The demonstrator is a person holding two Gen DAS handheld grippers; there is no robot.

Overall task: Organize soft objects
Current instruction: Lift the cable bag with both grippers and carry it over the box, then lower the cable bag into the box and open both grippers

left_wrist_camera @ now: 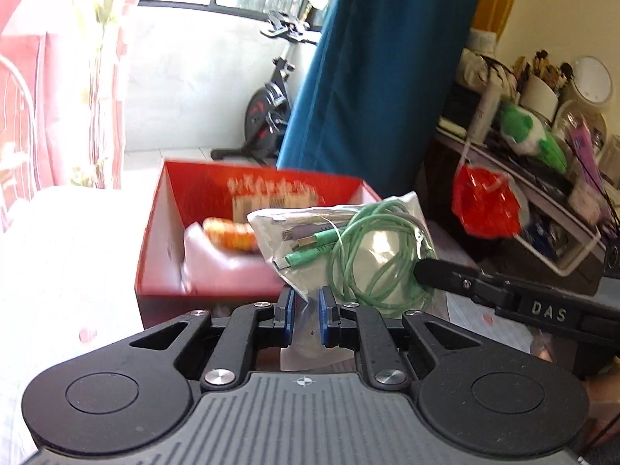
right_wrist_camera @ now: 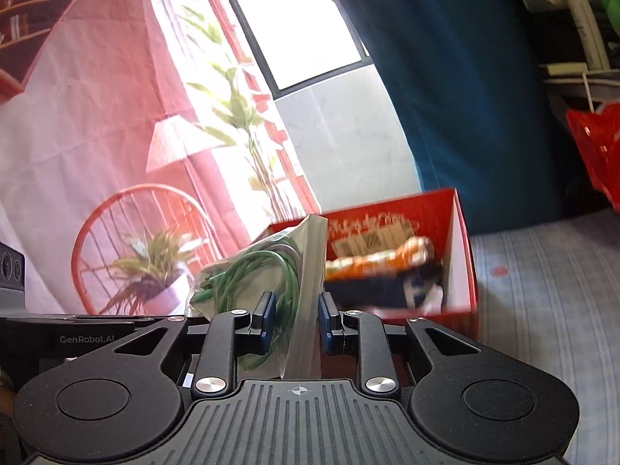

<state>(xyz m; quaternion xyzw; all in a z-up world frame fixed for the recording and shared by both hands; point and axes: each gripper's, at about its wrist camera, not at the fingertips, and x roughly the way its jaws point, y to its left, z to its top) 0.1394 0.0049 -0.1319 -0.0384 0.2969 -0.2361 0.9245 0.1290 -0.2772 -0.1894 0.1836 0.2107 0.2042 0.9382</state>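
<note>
Clear, glossy plastic zip bag (left_wrist_camera: 348, 240), crinkled, with glare patches; coiled green cable (left_wrist_camera: 372, 255) inside has smooth rubbery sheathing and shiny metal plug tips. Red cardboard box (left_wrist_camera: 162, 232): matt outer walls, pale inner faces. Orange-and-white soft item (left_wrist_camera: 228, 234) inside it looks knitted, though blurred. Left gripper (left_wrist_camera: 306, 306): matt black plastic body, blue rubbery pads, polished metal screw heads. Teal curtain (left_wrist_camera: 368, 77): matt woven cloth. Striped bedsheet (right_wrist_camera: 542, 279): soft matt fabric.

One cable bag (left_wrist_camera: 360, 248), one red box (left_wrist_camera: 217, 232)
</note>
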